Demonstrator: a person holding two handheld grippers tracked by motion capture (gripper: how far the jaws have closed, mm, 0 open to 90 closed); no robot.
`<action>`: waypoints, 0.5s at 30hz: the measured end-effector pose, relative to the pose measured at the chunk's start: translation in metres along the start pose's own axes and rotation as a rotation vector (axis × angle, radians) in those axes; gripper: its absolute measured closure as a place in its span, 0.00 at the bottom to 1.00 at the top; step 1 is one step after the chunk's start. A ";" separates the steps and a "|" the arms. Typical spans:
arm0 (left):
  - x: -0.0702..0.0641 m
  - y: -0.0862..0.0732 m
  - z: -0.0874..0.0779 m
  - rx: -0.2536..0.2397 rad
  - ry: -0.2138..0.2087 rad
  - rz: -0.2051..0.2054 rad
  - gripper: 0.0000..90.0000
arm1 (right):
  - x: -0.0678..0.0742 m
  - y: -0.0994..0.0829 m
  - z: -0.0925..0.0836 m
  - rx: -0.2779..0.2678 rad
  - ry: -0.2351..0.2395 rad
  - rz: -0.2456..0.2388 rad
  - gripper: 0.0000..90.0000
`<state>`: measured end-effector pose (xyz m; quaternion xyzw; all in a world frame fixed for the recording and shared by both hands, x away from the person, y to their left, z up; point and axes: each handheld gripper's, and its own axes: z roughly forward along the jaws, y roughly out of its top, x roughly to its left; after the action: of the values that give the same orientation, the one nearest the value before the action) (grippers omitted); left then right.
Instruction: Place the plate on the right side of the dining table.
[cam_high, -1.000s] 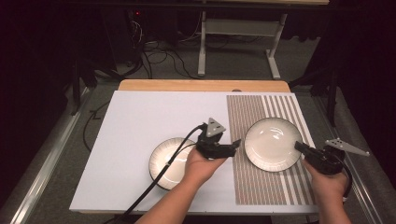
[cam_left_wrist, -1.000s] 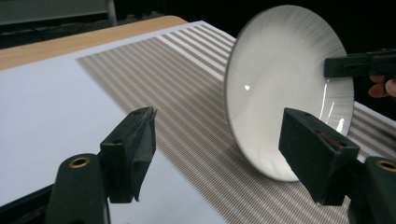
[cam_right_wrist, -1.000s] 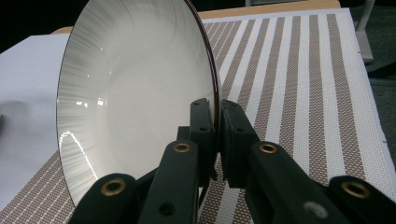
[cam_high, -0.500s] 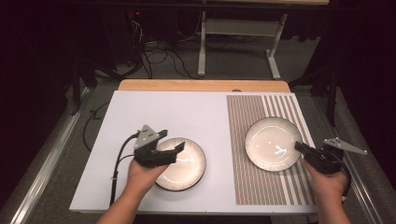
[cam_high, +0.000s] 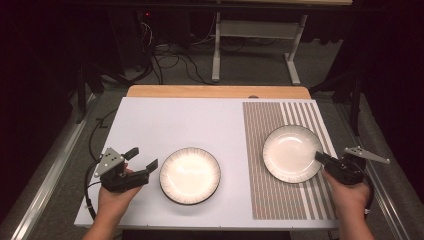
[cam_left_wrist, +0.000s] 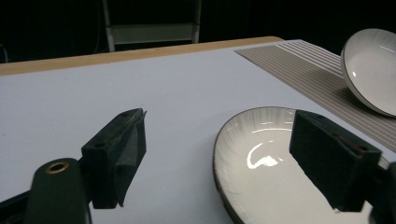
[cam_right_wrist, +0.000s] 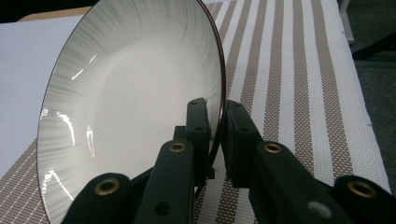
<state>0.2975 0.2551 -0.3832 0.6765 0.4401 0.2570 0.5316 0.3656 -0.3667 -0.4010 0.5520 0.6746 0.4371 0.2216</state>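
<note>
A white plate with a dark rim (cam_high: 190, 175) lies flat on the white table (cam_high: 165, 125). My left gripper (cam_high: 141, 158) hovers just left of it, open. Its jaws have just been opening, and nothing is gripped. In the left gripper view the left gripper (cam_left_wrist: 219, 121) frames that plate's (cam_left_wrist: 261, 163) near rim, and the pads do not touch it. A second white plate (cam_high: 292, 152) rests on the striped placemat (cam_high: 280, 195). My right gripper (cam_high: 320, 157) is shut on its right rim. The right gripper (cam_right_wrist: 217, 135) pinches the second plate (cam_right_wrist: 130, 107), which sits tilted with that rim raised.
The striped placemat (cam_right_wrist: 289, 70) covers the table's right part. A wooden strip (cam_high: 215, 91) runs along the far edge. Beyond it stand a metal frame (cam_high: 250, 50) and cables on the floor. A black cable (cam_high: 89, 185) trails off the left gripper past the table's left edge.
My left hand has swept left from beside the placemat plate, across the flat plate, to that plate's left side. The right hand and both plates have stayed put.
</note>
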 end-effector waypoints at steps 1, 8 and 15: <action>0.002 0.000 -0.001 -0.010 0.005 -0.003 0.18 | -0.001 0.000 0.001 0.005 -0.004 0.003 0.93; 0.005 0.001 -0.003 -0.015 0.017 0.000 0.06 | -0.003 0.000 0.006 0.011 -0.007 0.031 0.93; -0.002 -0.001 0.003 0.015 -0.002 0.024 0.00 | -0.003 0.000 0.011 0.018 -0.024 0.059 0.92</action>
<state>0.2984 0.2517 -0.3842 0.6858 0.4335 0.2596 0.5238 0.3748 -0.3663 -0.4074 0.5789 0.6590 0.4310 0.2116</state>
